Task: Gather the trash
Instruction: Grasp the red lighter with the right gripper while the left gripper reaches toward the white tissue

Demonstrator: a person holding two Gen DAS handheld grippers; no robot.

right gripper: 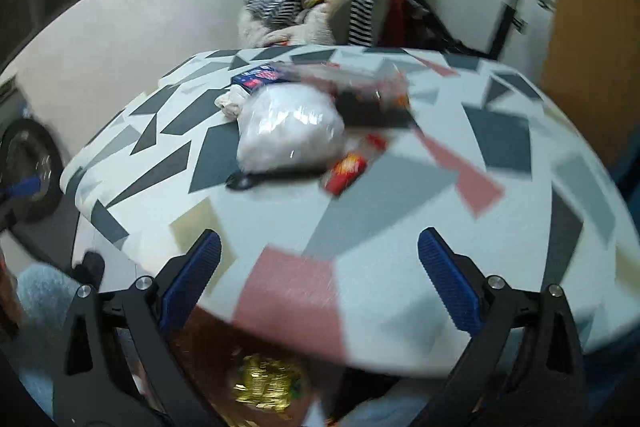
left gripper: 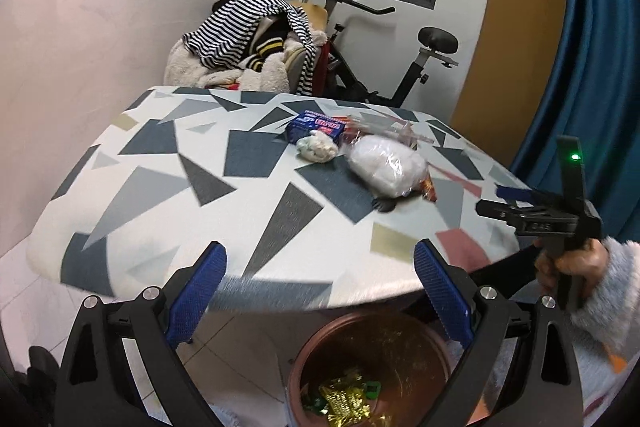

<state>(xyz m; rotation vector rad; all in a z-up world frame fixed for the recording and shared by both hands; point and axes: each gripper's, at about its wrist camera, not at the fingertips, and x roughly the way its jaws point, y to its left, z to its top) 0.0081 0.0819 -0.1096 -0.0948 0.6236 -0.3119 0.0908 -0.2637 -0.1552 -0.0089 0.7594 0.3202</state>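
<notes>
Reaching next, we judged: both grippers, left gripper (left gripper: pixel 320 287) and right gripper (right gripper: pixel 319 281), hung agape and empty; plastic bag (left gripper: pixel 386 166) lay mid-table (left gripper: pixel 160 187), bin (left gripper: pixel 372 359) below; pinch bag's crumpled top squarely.

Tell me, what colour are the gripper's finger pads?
Blue, ribbed pads; clearest in the left wrist view.

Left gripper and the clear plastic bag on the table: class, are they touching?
Apart. In the left wrist view the left gripper is open near the table edge, with a wide stretch of patterned tabletop between its fingers and the plastic bag.
</notes>
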